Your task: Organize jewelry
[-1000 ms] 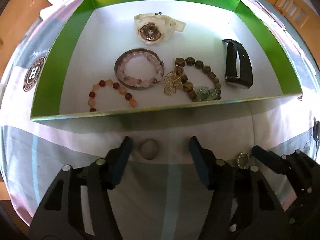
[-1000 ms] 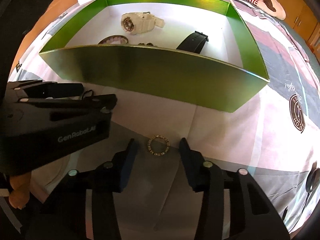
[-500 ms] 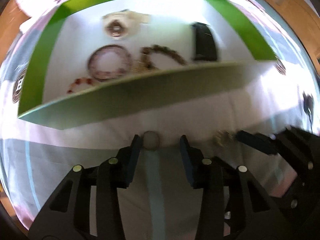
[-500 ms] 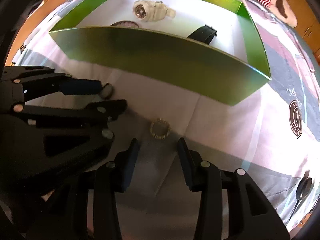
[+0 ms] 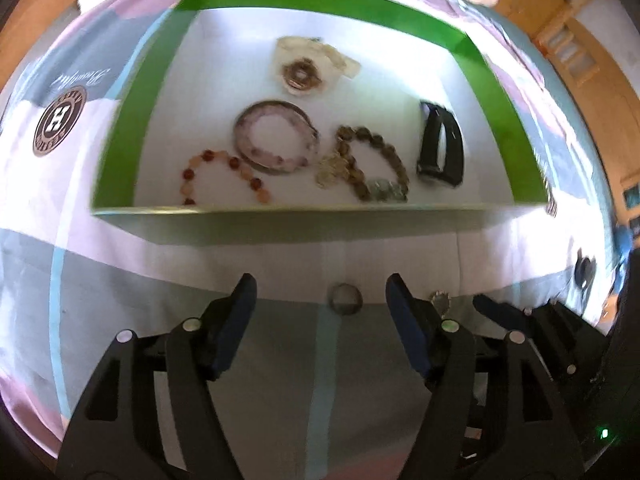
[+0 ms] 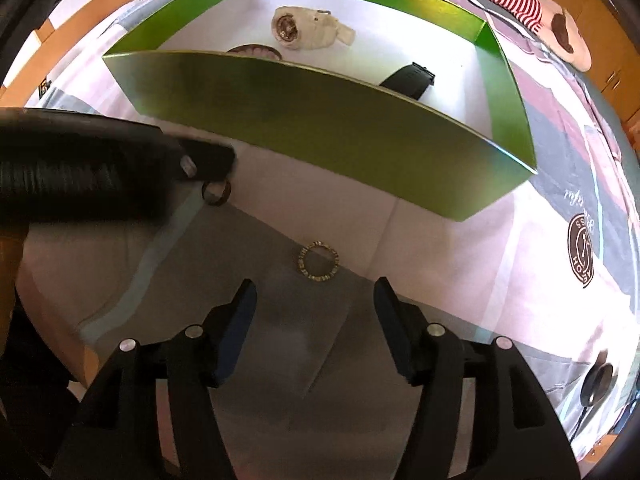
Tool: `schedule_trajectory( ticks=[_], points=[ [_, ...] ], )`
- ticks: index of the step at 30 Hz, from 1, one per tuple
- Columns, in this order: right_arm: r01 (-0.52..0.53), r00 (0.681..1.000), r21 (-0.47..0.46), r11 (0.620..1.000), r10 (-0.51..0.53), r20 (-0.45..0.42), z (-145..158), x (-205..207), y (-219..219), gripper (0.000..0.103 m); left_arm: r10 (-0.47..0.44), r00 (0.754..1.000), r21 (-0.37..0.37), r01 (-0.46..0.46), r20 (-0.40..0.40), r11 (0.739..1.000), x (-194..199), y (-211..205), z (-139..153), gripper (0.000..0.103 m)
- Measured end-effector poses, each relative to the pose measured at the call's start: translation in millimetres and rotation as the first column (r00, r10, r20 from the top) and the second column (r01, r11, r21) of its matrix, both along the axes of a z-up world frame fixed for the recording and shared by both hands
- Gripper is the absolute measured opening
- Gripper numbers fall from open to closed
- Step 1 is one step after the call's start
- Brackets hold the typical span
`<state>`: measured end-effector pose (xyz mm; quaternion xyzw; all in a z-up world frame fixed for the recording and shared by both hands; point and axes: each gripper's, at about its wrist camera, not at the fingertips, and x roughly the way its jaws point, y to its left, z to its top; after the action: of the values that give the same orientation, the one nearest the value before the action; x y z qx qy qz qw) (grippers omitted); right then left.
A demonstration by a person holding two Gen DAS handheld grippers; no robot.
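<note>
Your left gripper (image 5: 320, 296) gapes wide and empty around a smooth dark ring (image 5: 345, 299) on the cloth. Your right gripper (image 6: 314, 300), equally wide, holds nothing; the studded gold ring (image 6: 319, 262) lies just beyond, near the glossy green box (image 6: 320, 120).

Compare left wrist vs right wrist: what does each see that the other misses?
Left wrist only: red bead bracelet and brown bead bracelet on the box floor. Right wrist only: the green box's outer front wall, hiding those. Both: white watch, black band, dark ring, gold ring, both open claws: left claw, right claw.
</note>
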<state>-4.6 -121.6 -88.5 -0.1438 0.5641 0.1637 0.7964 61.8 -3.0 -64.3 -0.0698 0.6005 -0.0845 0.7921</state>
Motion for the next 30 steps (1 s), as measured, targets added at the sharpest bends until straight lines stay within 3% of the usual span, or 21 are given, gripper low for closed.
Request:
schedule_trajectory(
  ticks=[4,10,14,18,21,25,30],
  points=[
    [0.012,1.0,0.033,0.999,-0.013,0.008,-3,-2,-1,0.037,-0.055,0.999,0.063,0.055,-0.001,0.996,-9,-22,-7,0.069],
    [0.026,1.0,0.037,0.999,-0.026,0.013,0,1,-5,0.027,-0.077,0.997,0.144,0.076,-0.003,0.987,-8,-39,-21,0.062],
    [0.047,0.999,0.03,0.998,-0.047,0.001,3,1,-10,0.026,-0.048,0.999,0.147,0.049,-0.012,0.988,-6,-27,-20,0.053],
    [0.112,0.994,0.001,0.994,-0.112,0.01,6,15,-32,0.027,0.0,1.0,0.165,0.003,-0.016,0.986,-5,-11,-17,0.053],
    [0.116,0.993,0.018,0.993,-0.116,0.016,11,13,-33,0.027,0.031,0.999,0.151,-0.027,-0.024,0.988,-5,1,-16,0.055],
    [0.047,0.997,0.026,0.999,-0.049,0.063,17,8,-20,0.046,0.035,0.999,0.112,-0.033,-0.016,0.993,-4,6,-13,0.064],
    [0.079,0.991,0.017,0.997,-0.081,0.109,12,14,-17,0.046,0.008,1.0,0.115,-0.006,-0.012,0.993,-1,1,-17,0.065]
  ],
)
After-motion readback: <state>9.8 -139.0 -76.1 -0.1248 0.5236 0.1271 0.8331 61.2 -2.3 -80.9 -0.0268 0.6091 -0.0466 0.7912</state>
